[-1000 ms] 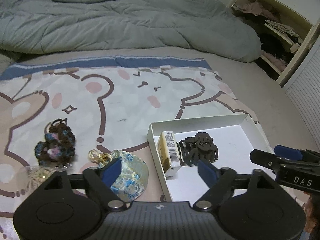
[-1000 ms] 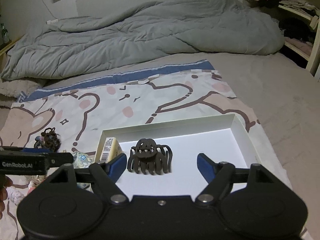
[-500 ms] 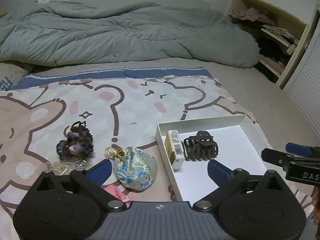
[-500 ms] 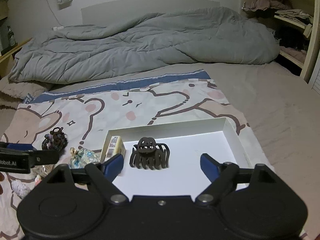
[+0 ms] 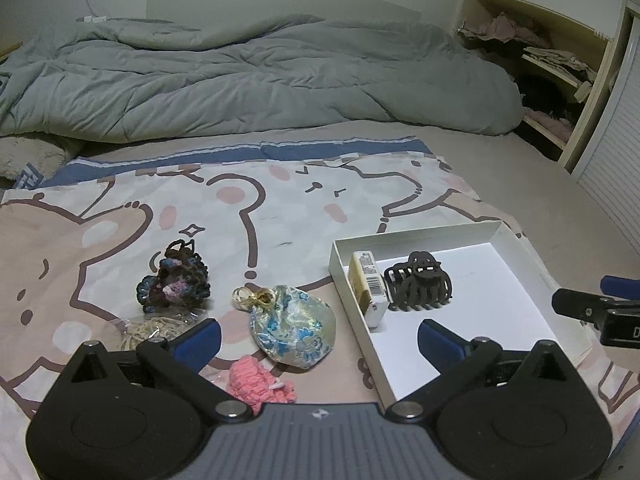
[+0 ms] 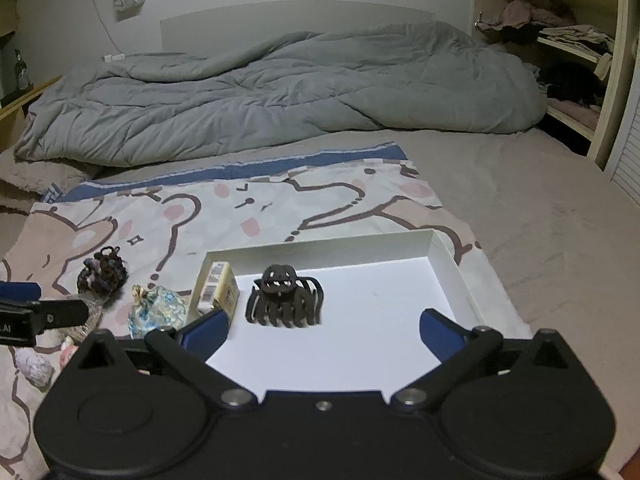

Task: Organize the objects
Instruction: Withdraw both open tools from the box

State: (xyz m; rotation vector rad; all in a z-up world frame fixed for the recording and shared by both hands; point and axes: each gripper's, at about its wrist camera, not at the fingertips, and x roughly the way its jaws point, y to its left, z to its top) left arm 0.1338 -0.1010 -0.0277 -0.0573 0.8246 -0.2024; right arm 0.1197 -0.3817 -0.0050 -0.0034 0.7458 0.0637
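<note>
both grippers pulled back and up since a second ago – left gripper and right gripper fingers spread, empty. hair claw and yellow carton sit in white box; pouch, scrunchie wait on bed.

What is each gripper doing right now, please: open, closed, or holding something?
Left gripper: open, holding nothing, above the blanket beside the white box.
Right gripper: open, holding nothing, over the white box.

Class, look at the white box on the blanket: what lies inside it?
Inside the white box lie a dark hair claw clip and a small yellow carton against its left wall. The tongs' body hides the box's near end.
</note>
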